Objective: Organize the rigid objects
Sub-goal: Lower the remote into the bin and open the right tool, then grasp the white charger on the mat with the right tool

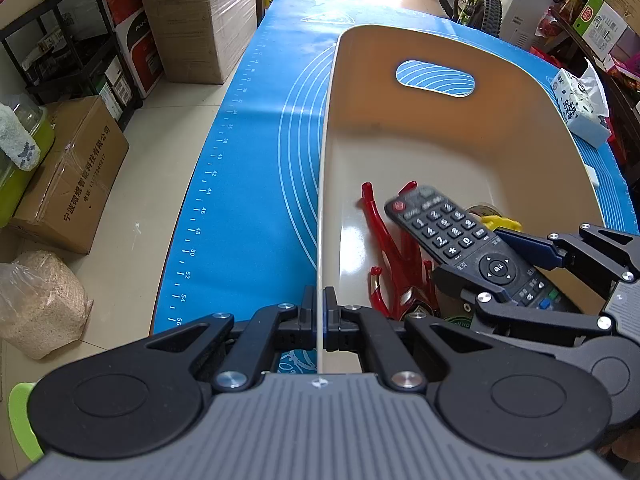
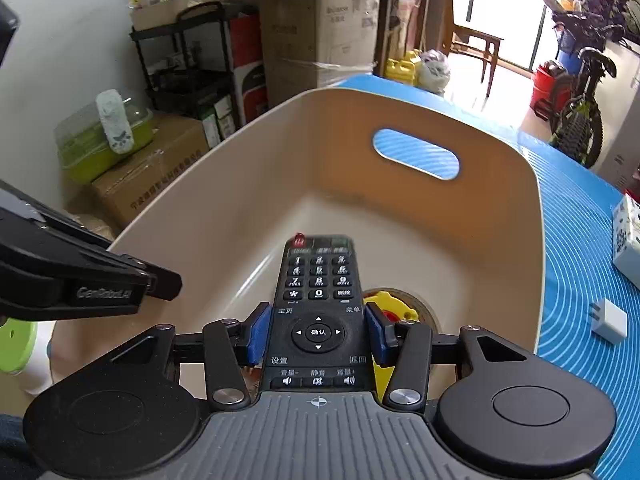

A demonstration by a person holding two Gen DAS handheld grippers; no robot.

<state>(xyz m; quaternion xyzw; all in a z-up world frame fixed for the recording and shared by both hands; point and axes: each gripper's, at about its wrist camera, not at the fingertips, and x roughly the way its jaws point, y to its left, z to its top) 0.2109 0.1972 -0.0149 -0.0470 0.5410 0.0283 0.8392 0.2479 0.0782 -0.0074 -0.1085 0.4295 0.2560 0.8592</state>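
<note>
- Left gripper [image 1: 319, 322] pinched tight on the near rim of the bin [image 1: 420, 40], fingers pressed against the thin wall from both sides, steadying it on the blue mat [image 1: 248, 184].
- Right gripper [image 2: 318, 334] clamped across the width of the remote [image 2: 318, 308], blue pads [image 2: 256, 338] on its two long edges, about mid-length.
- Remote's long axis straight ahead along the fingers, keypad end nosing down toward the bin floor, above a red toy [image 1: 394, 256] and a yellow piece [image 2: 390, 304] already lying inside.
- Probably the drop-off step: remote inside the bin's walls, apparently not yet resting; likely just lower and let go.
- White charger [image 2: 608, 320] left on the mat outside, on the right gripper's side, so nearer that hand.
</note>
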